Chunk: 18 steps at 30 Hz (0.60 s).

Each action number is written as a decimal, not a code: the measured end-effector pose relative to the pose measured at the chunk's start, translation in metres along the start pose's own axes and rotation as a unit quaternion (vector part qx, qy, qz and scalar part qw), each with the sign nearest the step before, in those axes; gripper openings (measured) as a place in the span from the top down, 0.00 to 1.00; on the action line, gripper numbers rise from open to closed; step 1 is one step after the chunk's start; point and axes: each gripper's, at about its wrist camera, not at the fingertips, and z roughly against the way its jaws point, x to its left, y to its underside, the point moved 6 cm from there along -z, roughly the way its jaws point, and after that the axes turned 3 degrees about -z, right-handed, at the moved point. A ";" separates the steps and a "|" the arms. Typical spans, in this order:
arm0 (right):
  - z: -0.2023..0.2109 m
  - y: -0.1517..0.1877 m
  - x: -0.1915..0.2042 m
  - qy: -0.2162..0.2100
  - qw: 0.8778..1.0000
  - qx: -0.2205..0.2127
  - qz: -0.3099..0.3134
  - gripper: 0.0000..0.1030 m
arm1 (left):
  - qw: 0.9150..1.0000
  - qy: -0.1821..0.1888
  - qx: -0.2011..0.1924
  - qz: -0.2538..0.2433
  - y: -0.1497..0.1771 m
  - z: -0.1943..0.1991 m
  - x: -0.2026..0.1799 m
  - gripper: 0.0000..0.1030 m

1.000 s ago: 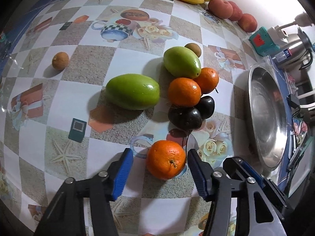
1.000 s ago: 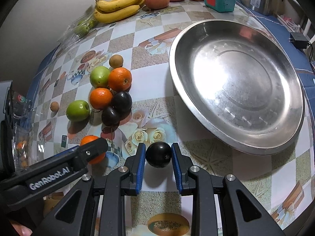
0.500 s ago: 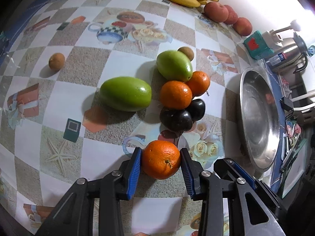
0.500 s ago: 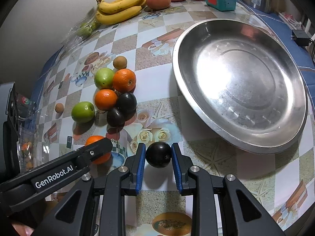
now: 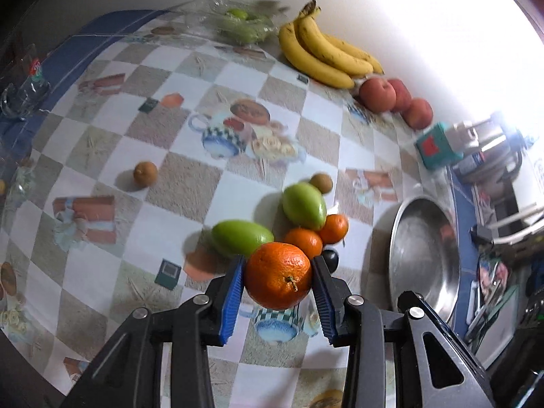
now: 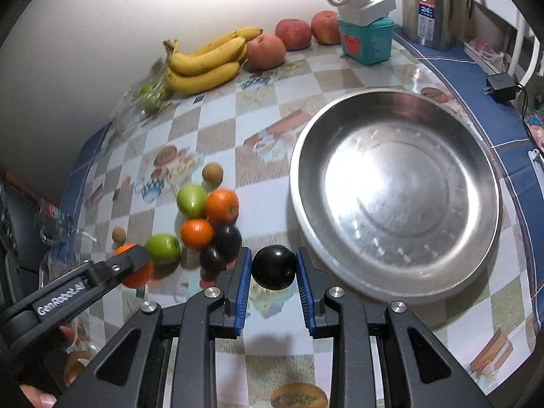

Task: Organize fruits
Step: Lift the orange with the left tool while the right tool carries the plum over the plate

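My left gripper (image 5: 278, 273) is shut on an orange (image 5: 278, 280), lifted off the checked tablecloth. My right gripper (image 6: 273, 268) is shut on a dark plum (image 6: 273, 267), also held above the table, just left of the steel dish's (image 6: 394, 200) near rim. The same orange (image 6: 136, 272) shows at the lower left of the right wrist view, partly behind the left gripper's finger. On the table remains a cluster: two green mangoes (image 5: 242, 238) (image 5: 303, 205), two oranges (image 5: 303, 242) (image 5: 335, 227), and two dark plums (image 6: 227, 239) (image 6: 212, 259).
Bananas (image 6: 204, 61), three apples (image 6: 266, 51), a bag of green fruit (image 5: 243, 25) and a teal box (image 6: 367, 39) line the back wall. A steel kettle (image 6: 430, 6) stands at the back right. Two small brown fruits (image 5: 145, 173) (image 5: 322, 182) lie loose.
The left gripper closed on the orange, then lifted it off the table. The right gripper rose with the plum held throughout. Both views now take in more of the back wall.
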 end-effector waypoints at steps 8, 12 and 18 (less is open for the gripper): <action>0.005 -0.042 -0.005 0.011 0.999 -0.027 -0.029 0.73 | 1.000 0.001 -0.023 -0.009 -0.036 0.012 -0.029 0.60; 0.000 -0.059 -0.010 0.019 0.999 -0.032 -0.037 0.73 | 1.000 -0.006 -0.027 -0.014 -0.049 0.006 -0.041 0.60; -0.005 -0.076 -0.026 0.041 0.997 -0.039 -0.048 0.73 | 0.999 -0.013 -0.022 -0.027 -0.059 -0.010 -0.062 0.60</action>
